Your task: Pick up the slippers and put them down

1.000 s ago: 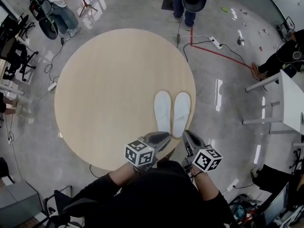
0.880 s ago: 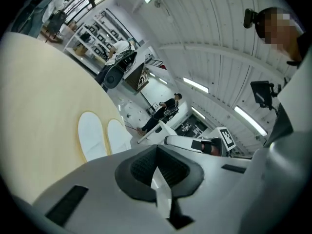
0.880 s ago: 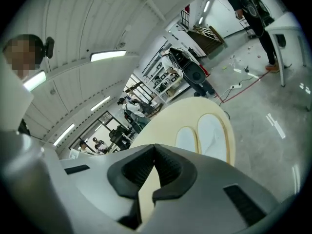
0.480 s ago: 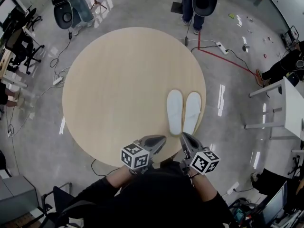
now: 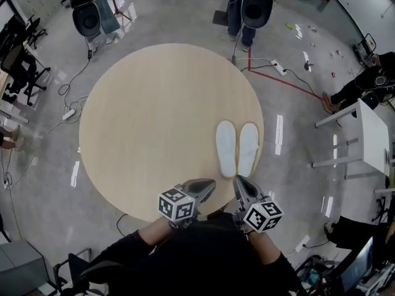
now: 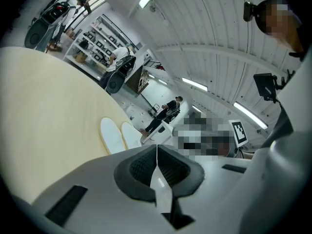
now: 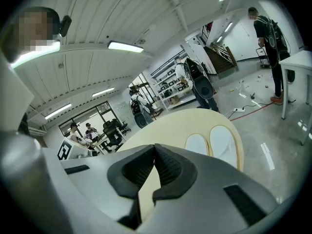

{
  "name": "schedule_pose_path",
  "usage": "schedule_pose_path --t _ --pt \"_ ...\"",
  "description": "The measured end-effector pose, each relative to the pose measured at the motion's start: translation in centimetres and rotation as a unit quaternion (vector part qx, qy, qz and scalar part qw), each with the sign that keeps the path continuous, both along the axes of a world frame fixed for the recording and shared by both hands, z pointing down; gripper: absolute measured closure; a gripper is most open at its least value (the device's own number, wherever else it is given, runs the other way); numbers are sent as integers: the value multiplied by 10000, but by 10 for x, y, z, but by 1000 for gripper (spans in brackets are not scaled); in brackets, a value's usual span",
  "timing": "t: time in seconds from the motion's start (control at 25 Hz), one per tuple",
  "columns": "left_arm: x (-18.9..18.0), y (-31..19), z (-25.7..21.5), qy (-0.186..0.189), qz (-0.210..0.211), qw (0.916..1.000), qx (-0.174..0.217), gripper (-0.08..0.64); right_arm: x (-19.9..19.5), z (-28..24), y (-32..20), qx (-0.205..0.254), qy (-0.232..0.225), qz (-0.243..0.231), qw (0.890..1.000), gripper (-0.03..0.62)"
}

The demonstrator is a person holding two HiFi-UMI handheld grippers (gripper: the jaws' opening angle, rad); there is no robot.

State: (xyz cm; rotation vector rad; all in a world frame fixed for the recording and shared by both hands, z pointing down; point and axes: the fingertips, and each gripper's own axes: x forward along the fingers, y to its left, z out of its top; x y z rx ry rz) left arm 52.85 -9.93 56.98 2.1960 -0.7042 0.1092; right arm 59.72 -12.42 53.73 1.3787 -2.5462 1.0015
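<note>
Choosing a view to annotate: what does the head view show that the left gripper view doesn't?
Head view only: the whole round table and a red floor line. Left gripper view only: the left tool up close, jaws shut on nothing, and ceiling lights. Both: the two slippers lying side by side on the table, untouched.

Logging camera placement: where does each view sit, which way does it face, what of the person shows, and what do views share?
Head view: on the person's head, facing steeply down at the round light-wood table and pair of white slippers; dark sleeves, left gripper and right gripper show.
Left gripper view: on the left gripper, looking along its shut, empty jaws toward the slippers.
Right gripper view: on the right gripper, likewise; jaws shut, empty.
Shared: all three show the slippers on the table.
</note>
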Motion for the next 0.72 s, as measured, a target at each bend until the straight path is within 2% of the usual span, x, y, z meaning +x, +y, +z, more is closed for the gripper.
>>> schedule_pose_path --t 0.24,0.52,0.72 --pt "3 -3 -9 -120 -63 9998 109 537 9 -14 0 127 8 -48 9999 577" --pt "15 7 -24 -243 -468 9985 147 537 20 -28 5 345 -115 -286 9989 577" --pt "20 17 -23 -764 -627 9949 203 537 20 -37 11 589 -125 -622 9962 577"
